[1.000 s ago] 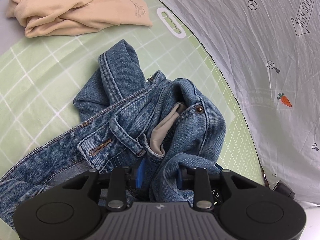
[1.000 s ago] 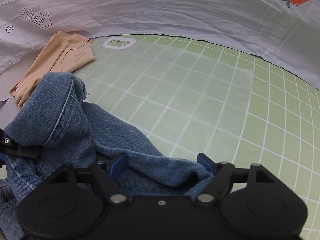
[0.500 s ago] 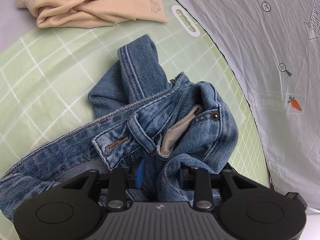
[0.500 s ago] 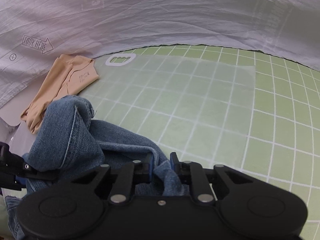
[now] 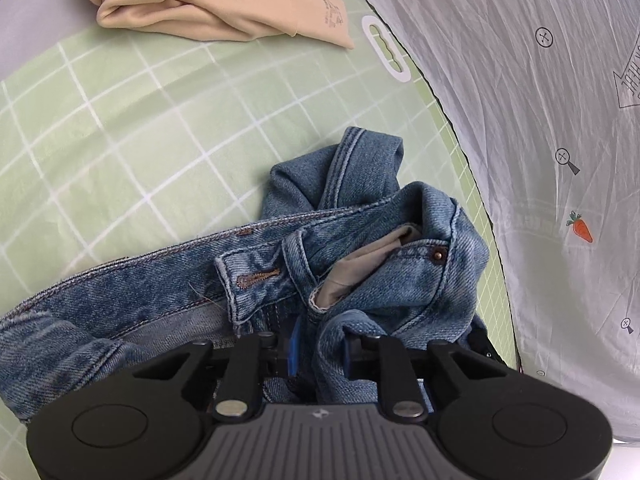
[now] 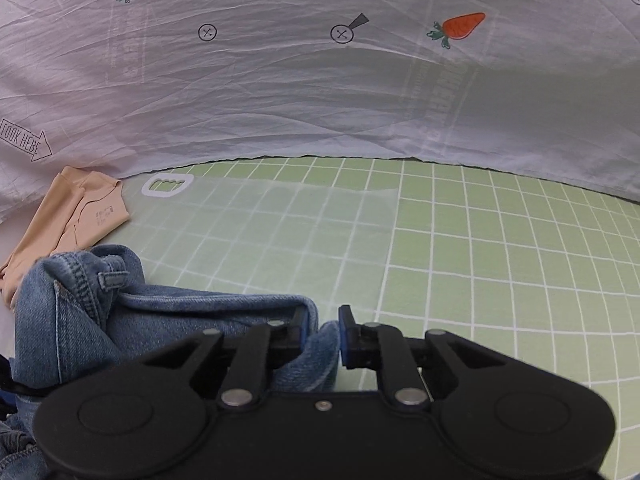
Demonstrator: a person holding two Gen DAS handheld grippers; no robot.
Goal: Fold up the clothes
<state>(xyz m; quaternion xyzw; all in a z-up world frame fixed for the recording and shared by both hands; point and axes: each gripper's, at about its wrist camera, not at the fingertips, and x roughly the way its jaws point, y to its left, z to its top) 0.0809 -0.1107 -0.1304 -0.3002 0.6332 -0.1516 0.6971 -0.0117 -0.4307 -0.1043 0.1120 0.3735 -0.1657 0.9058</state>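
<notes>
Both claws grip denim: our left claw [image 5: 318, 350] has just been closing on a bunched fold by the jeans' [image 5: 360, 240] fly, and our right claw [image 6: 322, 334] clamps a cloth edge. We judge the waistband [image 5: 132, 264] runs leftward from the left claw, so spreading should follow that axis. Jeans lie crumpled on the green grid mat [image 6: 500, 260]; a beige garment [image 5: 208, 8] rests well apart.

Soft, even light fills both views, shadows faint; everything looks sharp, though the fisheye bends the edges and darkens corners.
</notes>
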